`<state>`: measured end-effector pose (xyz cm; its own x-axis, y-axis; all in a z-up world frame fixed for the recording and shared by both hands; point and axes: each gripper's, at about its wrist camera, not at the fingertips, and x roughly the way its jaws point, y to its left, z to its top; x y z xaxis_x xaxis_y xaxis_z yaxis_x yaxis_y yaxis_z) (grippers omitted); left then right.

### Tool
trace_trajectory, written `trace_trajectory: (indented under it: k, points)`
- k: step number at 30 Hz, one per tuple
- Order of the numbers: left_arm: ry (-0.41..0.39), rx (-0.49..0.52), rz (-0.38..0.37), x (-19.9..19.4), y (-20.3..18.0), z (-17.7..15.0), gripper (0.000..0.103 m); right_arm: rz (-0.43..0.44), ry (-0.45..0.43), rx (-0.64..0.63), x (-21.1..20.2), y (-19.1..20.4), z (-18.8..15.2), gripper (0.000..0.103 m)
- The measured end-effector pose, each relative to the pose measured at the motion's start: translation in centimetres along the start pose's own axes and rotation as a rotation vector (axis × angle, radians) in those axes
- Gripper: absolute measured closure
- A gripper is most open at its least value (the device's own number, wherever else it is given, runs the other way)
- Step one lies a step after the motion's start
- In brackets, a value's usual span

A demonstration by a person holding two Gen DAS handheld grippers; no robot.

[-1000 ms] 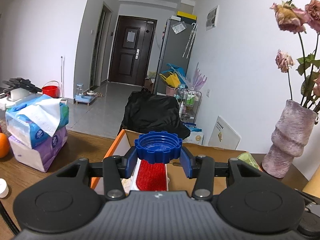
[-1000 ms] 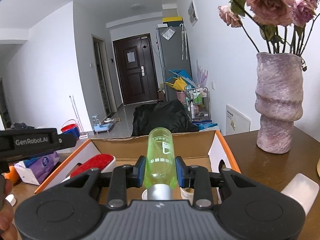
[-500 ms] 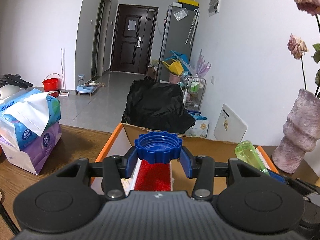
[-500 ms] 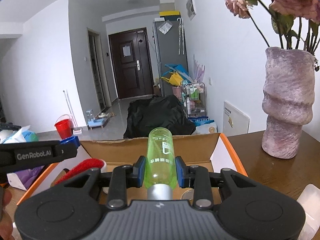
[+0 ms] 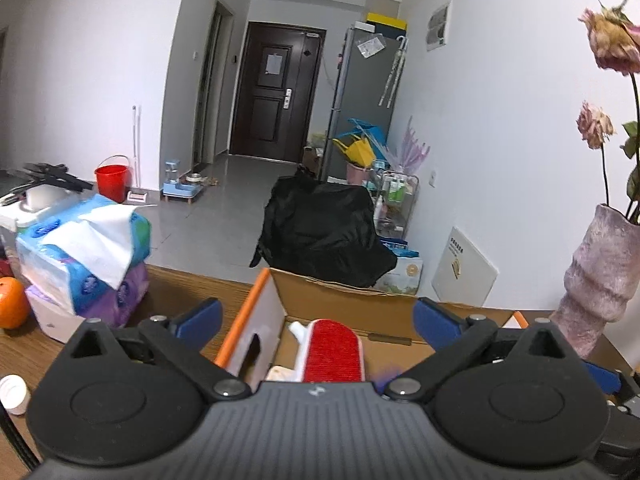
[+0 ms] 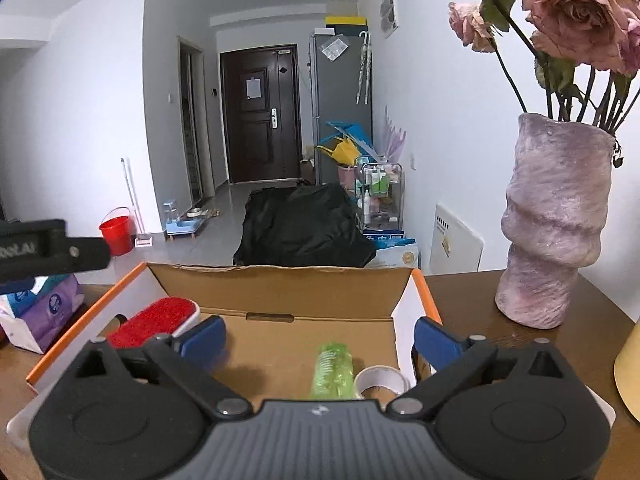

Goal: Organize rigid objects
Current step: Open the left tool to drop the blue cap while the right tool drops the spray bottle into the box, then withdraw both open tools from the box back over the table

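Note:
My left gripper (image 5: 318, 320) is opening wide over the orange-edged cardboard box (image 5: 340, 294), with nothing between its blue pads. A red lint brush (image 5: 334, 350) lies in the box below it. A blurred blue patch (image 5: 386, 373), the cap's colour, shows beside the brush. My right gripper (image 6: 320, 340) is also opening wide over the box (image 6: 280, 271), its pads bare. The green bottle (image 6: 332, 370) lies blurred on the box floor, apart from the pads, next to a roll of tape (image 6: 380, 382). The red lint brush (image 6: 154, 316) sits at the box's left. The left gripper (image 6: 48, 248) shows at the left edge.
Stacked tissue packs (image 5: 84, 264), an orange (image 5: 12, 308) and a small white bottle (image 5: 14, 394) stand on the wooden table left of the box. A purple vase (image 6: 556, 224) with dried roses stands to the right, and a yellowish object (image 6: 630, 372) sits at the right edge.
Both grippers have opened. The blue cap has left the left jaws. The green bottle has dropped from the right jaws into the box.

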<state>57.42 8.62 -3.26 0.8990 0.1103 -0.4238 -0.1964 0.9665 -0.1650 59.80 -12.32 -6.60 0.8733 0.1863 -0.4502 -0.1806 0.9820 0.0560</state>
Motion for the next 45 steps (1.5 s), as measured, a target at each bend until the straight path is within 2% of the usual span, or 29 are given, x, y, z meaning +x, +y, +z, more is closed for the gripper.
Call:
trace_trajectory:
  k: [12,27,45]
  points:
    - [-0.006,0.020,0.052,-1.3,1.1,-0.3,0.000,-0.006,-0.029,-0.005,-1.6,0.1,-0.4,0.000]
    - [-0.059,0.046,0.067,-7.6,1.3,-1.7,0.000,-0.040,-0.060,-0.040,-7.1,-0.5,-1.9,0.000]
    - [-0.051,0.081,0.092,-15.0,2.5,-5.7,0.000,-0.050,-0.060,-0.040,-15.0,-2.4,-5.5,0.000]
